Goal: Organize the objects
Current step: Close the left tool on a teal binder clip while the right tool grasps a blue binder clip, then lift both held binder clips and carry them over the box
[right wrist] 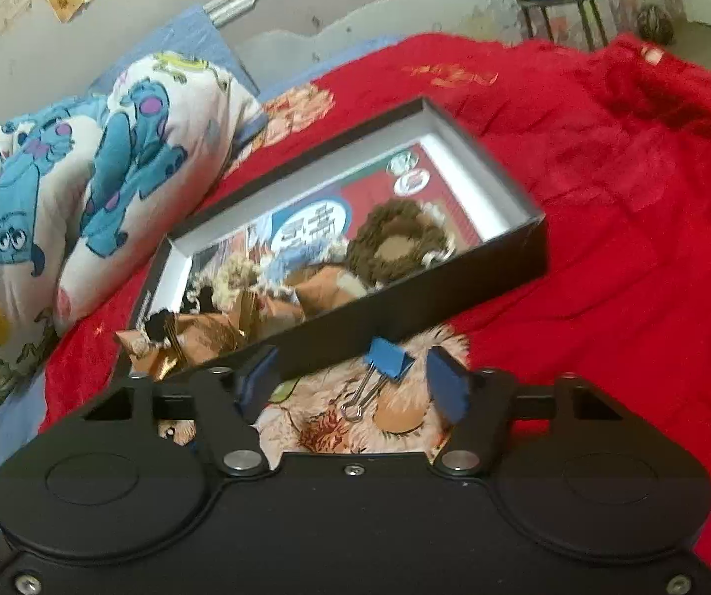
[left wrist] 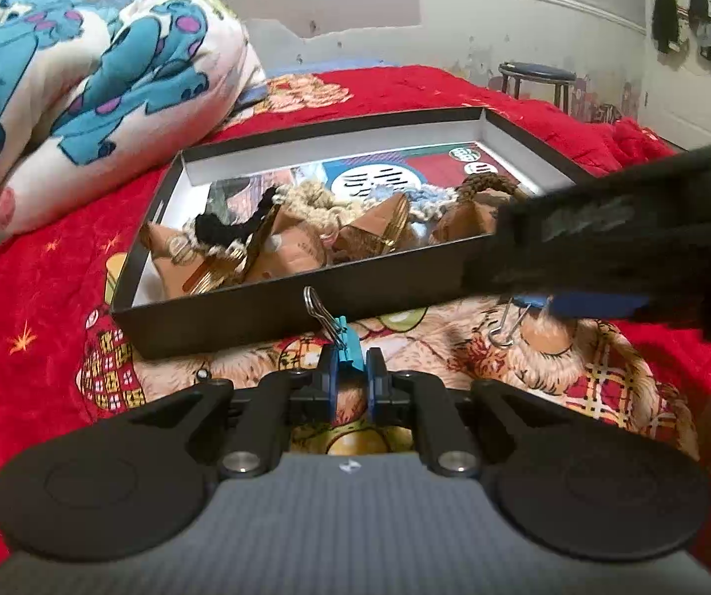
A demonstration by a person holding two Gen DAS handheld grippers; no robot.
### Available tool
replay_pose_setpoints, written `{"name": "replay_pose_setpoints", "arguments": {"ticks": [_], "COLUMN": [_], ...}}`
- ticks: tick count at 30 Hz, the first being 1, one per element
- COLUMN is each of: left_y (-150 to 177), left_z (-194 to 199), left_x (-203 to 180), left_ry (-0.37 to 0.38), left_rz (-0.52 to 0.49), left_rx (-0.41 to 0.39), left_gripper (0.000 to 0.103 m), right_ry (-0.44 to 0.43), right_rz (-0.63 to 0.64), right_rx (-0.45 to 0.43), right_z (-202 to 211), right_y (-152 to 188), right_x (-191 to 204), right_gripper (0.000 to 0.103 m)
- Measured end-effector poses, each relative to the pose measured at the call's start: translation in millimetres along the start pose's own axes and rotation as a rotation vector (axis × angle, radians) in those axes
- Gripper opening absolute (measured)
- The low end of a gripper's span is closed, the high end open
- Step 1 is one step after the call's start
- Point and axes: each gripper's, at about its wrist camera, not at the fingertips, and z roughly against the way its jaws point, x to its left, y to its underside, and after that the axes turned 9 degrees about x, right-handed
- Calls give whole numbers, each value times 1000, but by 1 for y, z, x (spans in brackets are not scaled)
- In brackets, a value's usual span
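Left tool (left wrist: 353, 378) pinches a teal binder clip (left wrist: 349, 342); right tool (right wrist: 355, 382) spread around a blue binder clip (right wrist: 388, 358), seemingly untouched, beside the box (right wrist: 420, 292).

A box (right wrist: 420, 292) lies on the blanket (right wrist: 628, 208), a binder clip (right wrist: 389, 357) just before it, bedding (right wrist: 82, 183) at its left.

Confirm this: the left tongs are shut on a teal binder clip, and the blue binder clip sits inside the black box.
Not quite. The blue binder clip lies on the red blanket outside the black box, between the right tongs, as the right wrist view shows. The left tongs do grip the teal binder clip.
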Motion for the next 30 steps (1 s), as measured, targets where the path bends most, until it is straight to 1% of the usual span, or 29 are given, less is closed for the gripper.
{"name": "replay_pose_setpoints", "arguments": {"ticks": [3,7,8,9,10,11,16,19,23,30], "left_y": [0,-1,-1,-1,-2,-2,-5,-3,-2,-1], "left_z": [-2,-3,-4,-4,-4,-4,-5,-3,-2,-1], "left_x": [0,0,-1,-1,-1,-1,-3,-5,-9,-10], "left_ry": [-1,7,6,4,2,1,3,1,-8,-7], "left_rz": [1,17,16,15,16,19,34,25,5,4], "left_rx": [3,10,11,10,11,13,18,17,6,0], "left_gripper": [14,14,14,14,14,14,14,14,14,14], "right_ry": [15,22,29,42,60,67,22,3,-45,-74], "right_rz": [-38,-46,-47,-48,-51,-60,-124,-160,-236,-262], "right_rx": [53,38,34,31,28,30,31,30,32,26], "right_z": [-20,-27,-27,-27,-27,-28,-25,-22,-19,-16], "right_y": [-1,0,1,1,2,1,0,0,-1,-1], "right_x": [-4,-4,-4,-4,-4,-6,-16,-20,-31,-33], "right_gripper": [43,42,38,31,26,26,25,24,24,24]}}
